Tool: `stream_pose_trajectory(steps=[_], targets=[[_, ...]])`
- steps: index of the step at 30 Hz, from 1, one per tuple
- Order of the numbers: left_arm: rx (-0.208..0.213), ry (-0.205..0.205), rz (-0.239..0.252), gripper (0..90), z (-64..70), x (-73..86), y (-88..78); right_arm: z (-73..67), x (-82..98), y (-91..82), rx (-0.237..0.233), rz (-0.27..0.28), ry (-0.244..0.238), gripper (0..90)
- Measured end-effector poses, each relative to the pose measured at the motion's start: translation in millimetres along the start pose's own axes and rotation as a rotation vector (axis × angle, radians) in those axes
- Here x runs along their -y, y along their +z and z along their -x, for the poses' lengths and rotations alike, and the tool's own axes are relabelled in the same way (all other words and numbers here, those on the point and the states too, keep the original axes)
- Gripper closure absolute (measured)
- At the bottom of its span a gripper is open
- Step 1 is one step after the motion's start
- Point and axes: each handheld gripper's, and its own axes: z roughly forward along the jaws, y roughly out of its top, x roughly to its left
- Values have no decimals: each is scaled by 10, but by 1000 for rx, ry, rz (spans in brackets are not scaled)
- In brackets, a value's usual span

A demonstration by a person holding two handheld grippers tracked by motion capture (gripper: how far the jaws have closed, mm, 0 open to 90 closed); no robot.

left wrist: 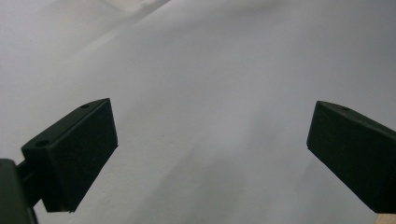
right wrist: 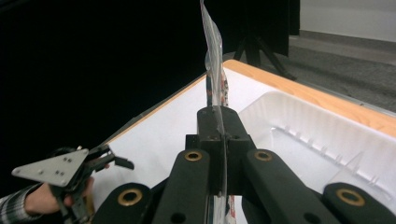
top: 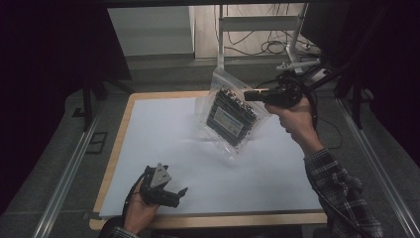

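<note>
My right gripper (top: 253,94) pinches the clear bag (top: 229,115) by its upper right edge (bag hanging slanted, mid-frame). My left gripper (top: 179,193) waits wide open, empty, lower left

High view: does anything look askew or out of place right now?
The clear bag with the dark item inside hangs tilted above the white sheet, pinched by one edge in the right tool. The left tool hovers open, holding nothing. No spill or damage shows.
</note>
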Motion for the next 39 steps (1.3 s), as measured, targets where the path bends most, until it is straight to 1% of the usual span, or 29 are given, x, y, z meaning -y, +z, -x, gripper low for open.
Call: stream_pose_trajectory(steps=[3,8,11,18,30,39], targets=[[22,-15,8,17,-2,1,3,40,-67,27,8,9,5,891],[29,-15,13,19,3,-1,-1,93,-166,92,26,17,5,891],[30,-25,23,20,3,-1,-6,121,-220,134,37,18,2,891],[54,-59,41,18,-14,1,-13,210,-315,222,53,20,1,891],[53,-68,54,15,-11,-4,-15,317,-507,300,82,36,-17,891],[46,-68,55,15,-13,-2,-14,411,-611,393,109,34,-27,891]])
